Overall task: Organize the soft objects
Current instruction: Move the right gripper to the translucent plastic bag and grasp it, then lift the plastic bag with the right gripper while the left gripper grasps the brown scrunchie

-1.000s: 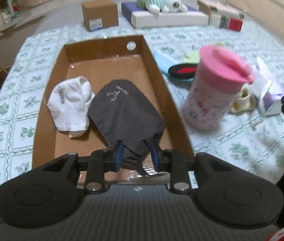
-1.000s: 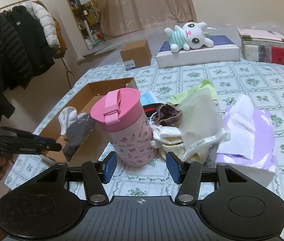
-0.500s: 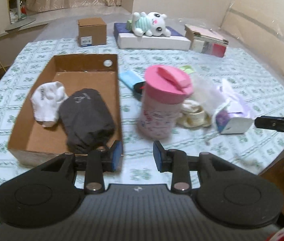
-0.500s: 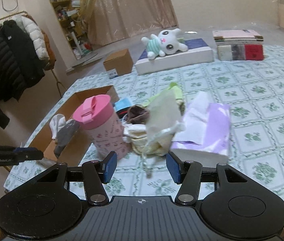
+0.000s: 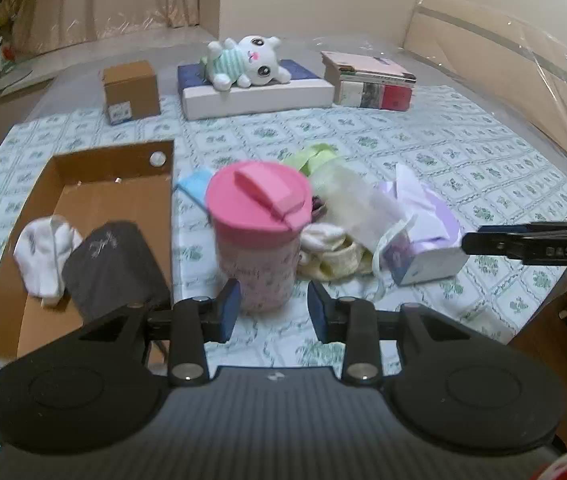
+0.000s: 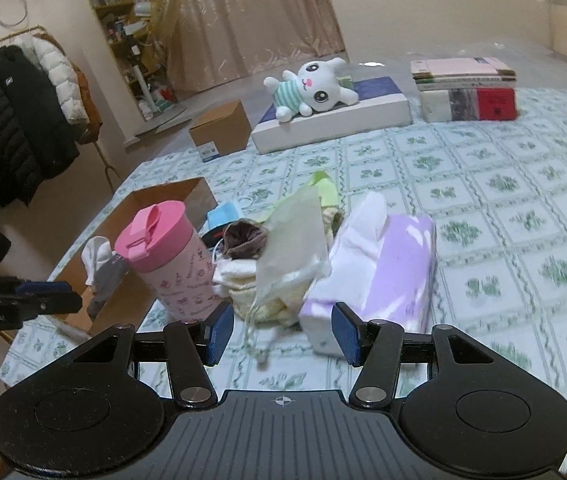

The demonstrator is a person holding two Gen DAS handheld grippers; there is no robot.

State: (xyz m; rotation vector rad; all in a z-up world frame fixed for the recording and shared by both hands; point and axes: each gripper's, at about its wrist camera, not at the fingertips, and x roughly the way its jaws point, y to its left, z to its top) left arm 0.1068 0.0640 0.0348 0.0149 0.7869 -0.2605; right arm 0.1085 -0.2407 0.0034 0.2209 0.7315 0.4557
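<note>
Cardboard formed the largest task item: one open box (image 5: 83, 196) lay on the tablecloth (image 5: 463, 148), ahead and to the left of both tongs, its long axis running away from the cameras. Inside it lay two soft things, one dark folded cloth (image 5: 115, 264) and one white sock (image 5: 43, 256), touching each other.

One heap of loose soft items (image 6: 283, 256) sat just right of the box, between one pink cup (image 6: 171, 256) and one lilac tissue pack (image 6: 387, 264). Its pieces could not be counted surely; a pale drawstring pouch, a brown piece and cream fabric showed on top.

Right gripper (image 6: 279, 332) was spread wide and held nothing; the heap lay straight ahead of it, close, so this hand seemed the nearer for the next pick. Left gripper (image 5: 271, 308) was also spread and held nothing, with the cup directly ahead blocking its line to the heap.

Farther back sat one plush rabbit (image 6: 311, 88), on a flat white box.
</note>
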